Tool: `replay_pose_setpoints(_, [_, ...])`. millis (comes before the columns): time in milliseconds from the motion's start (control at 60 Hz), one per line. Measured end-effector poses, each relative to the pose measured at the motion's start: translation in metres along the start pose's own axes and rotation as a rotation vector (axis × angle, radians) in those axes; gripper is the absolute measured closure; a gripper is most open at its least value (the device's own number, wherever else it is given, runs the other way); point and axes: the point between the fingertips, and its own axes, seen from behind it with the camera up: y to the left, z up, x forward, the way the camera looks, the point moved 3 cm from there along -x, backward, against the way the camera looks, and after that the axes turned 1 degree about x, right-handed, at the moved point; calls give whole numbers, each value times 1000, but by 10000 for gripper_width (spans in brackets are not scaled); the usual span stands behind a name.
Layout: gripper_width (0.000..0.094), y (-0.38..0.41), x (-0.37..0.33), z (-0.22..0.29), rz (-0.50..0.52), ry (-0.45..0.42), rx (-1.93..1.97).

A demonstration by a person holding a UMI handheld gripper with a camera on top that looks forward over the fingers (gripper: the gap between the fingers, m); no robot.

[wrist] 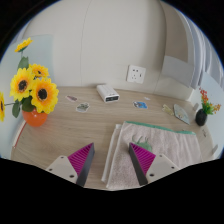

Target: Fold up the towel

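A pale beige towel (pixel 150 142) with a green band at its far edge lies flat on the wooden table (pixel 85 125), ahead and to the right of my fingers. Its near left part lies between my fingers and under the right finger (pixel 141 160). My gripper (pixel 111 162) is open, with nothing held; the left finger (pixel 78 161) is over bare table just left of the towel's edge.
A vase of sunflowers (pixel 33 95) stands at the left. A white box (pixel 107 94) sits at the back by the wall, with small items (pixel 140 104) nearby. A small dark pot with flowers (pixel 203 110) and a card (pixel 181 113) stand at the right.
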Motion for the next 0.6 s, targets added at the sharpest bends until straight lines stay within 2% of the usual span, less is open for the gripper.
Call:
replay_pose_setpoints(33, [259,-1,2,1,9,-5,0])
replay_pose_setpoints(50, [326,-2,2,1,6,-6,-7])
replay_pose_setpoints(117, [825,-20,5,1,-57,-17,-71])
replay_pose_setpoints(133, [860,-24,5,1,-76,-26,-80])
replay_pose_setpoints(267, [900,-21,3,1,-83,-46,-166])
replay_pose_setpoints(400, [908,-10,-11,11,46,-37,-39])
replay_pose_setpoints(600, [908,-69,-82,84,117,-183,34])
